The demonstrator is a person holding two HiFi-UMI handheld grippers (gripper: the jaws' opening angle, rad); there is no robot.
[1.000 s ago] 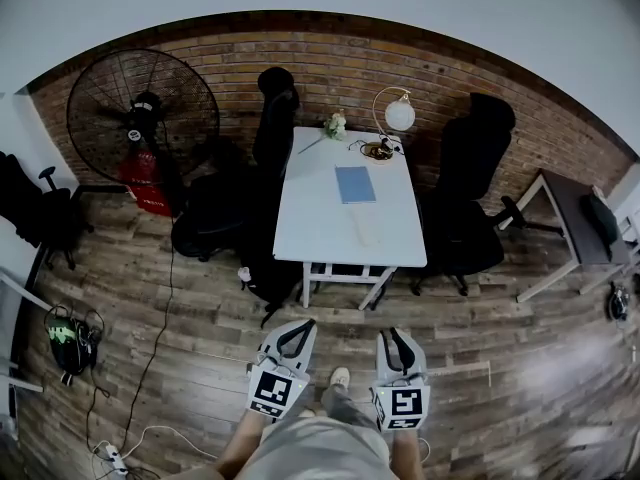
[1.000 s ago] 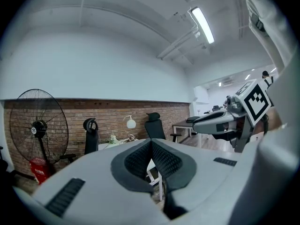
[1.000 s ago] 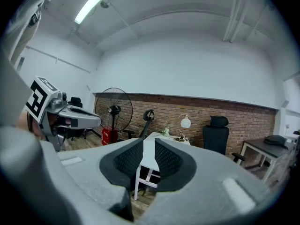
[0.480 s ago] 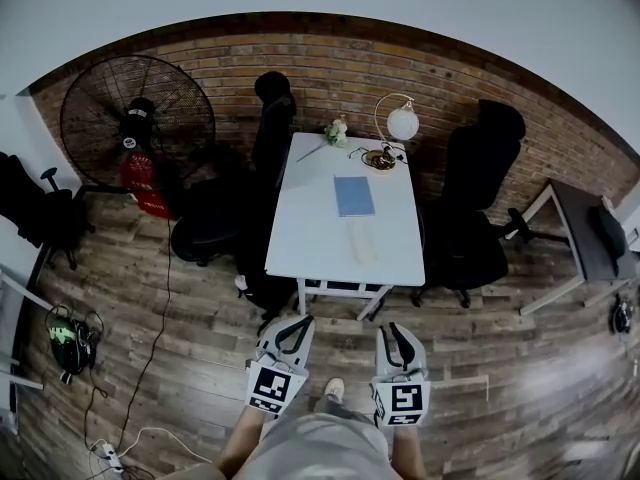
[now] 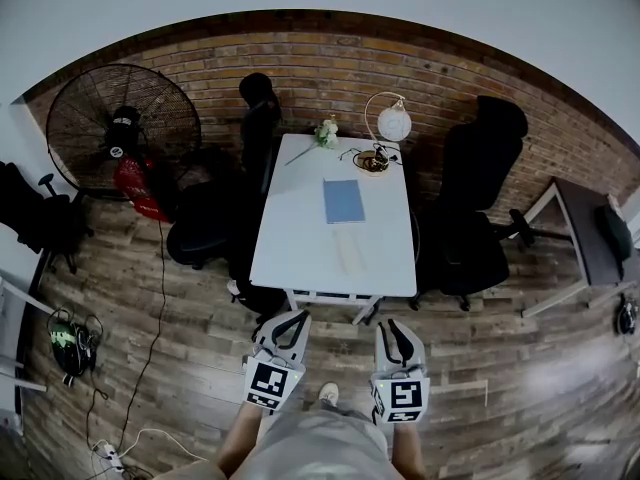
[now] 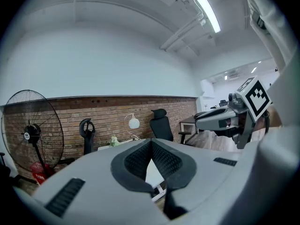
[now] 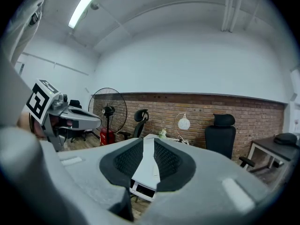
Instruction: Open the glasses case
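A white table (image 5: 290, 263) is seen on a wooden floor (image 5: 180, 338) before a brick wall (image 5: 320, 63); a blue notebook (image 5: 343, 200) is laid near its middle; a flower sprig (image 5: 326, 133) is set at its far left corner, a globe lamp (image 5: 393, 123) at its far right corner; a black chair (image 5: 205, 223) is drawn up at its left edge, another black chair (image 5: 478, 203) at its right edge; a large fan (image 5: 110, 128) is stood well apart on the left

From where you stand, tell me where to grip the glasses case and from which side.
Probably grip the glasses case across its narrow width near its closest end, coming from the front edge of the table. It lies flat, long and slim, pointing away from you, nearer than the blue notebook. Its lid seam is too small to make out.
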